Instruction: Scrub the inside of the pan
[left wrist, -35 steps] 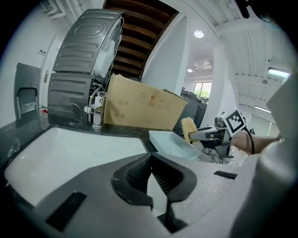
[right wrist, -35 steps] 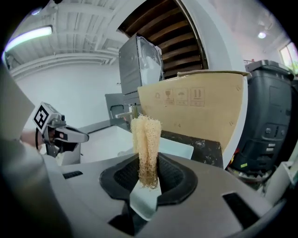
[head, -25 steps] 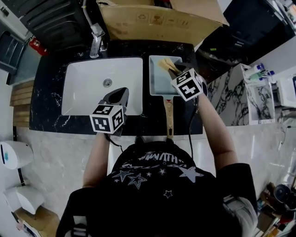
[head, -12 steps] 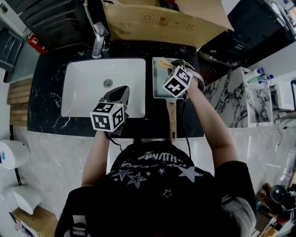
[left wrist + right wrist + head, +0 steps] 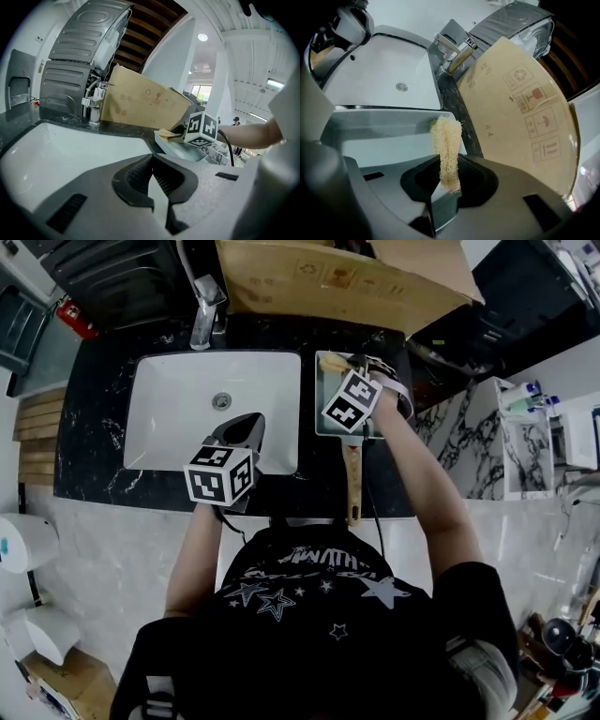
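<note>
Hovering over the front edge of the sink (image 5: 178, 409), the left tongs (image 5: 152, 176) are pressed together, empty. Farther off, the right tongs (image 5: 447, 180) clamp a loofah scrubber (image 5: 446, 140) reaching into the square pan (image 5: 379, 140), which sits on the table (image 5: 94, 456) beside the sink.

Left gripper (image 5: 242, 427) hovers low, jaws closed on nothing, while the bare right arm (image 5: 427, 488) stretches forward, its right gripper (image 5: 356, 367) clamped on a loofah scrubber (image 5: 446, 140).

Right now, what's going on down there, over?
Right gripper shut on loofah, at pan's far corner. Left gripper shut, empty, over sink. Nothing in the way.
</note>
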A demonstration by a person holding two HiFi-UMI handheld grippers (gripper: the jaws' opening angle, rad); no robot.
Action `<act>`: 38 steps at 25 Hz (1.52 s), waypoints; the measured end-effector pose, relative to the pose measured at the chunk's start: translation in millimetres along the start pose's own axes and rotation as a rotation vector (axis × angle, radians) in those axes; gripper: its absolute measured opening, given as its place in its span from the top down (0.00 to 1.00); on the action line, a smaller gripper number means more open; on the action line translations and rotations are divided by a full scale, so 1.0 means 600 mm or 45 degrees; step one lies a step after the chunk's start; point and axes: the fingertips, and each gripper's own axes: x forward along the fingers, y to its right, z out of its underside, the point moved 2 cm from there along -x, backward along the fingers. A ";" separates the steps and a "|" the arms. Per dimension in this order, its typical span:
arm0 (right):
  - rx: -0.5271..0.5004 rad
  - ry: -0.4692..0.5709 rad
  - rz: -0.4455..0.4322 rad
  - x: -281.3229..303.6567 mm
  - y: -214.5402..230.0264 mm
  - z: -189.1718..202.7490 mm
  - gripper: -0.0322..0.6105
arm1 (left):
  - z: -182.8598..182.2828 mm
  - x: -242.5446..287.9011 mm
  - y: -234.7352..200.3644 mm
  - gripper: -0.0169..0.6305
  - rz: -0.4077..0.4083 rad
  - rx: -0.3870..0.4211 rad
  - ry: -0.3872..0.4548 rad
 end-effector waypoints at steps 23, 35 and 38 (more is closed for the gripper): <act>-0.274 0.011 -0.116 -0.036 -0.055 0.004 0.83 | 0.003 -0.012 0.038 0.96 -0.024 0.013 0.018; -0.415 0.044 -0.222 -0.079 -0.102 0.017 0.83 | 0.016 -0.018 0.076 0.96 -0.043 0.015 0.026; -0.459 0.049 -0.253 -0.088 -0.111 0.018 0.83 | 0.016 -0.020 0.084 0.96 -0.048 0.015 0.031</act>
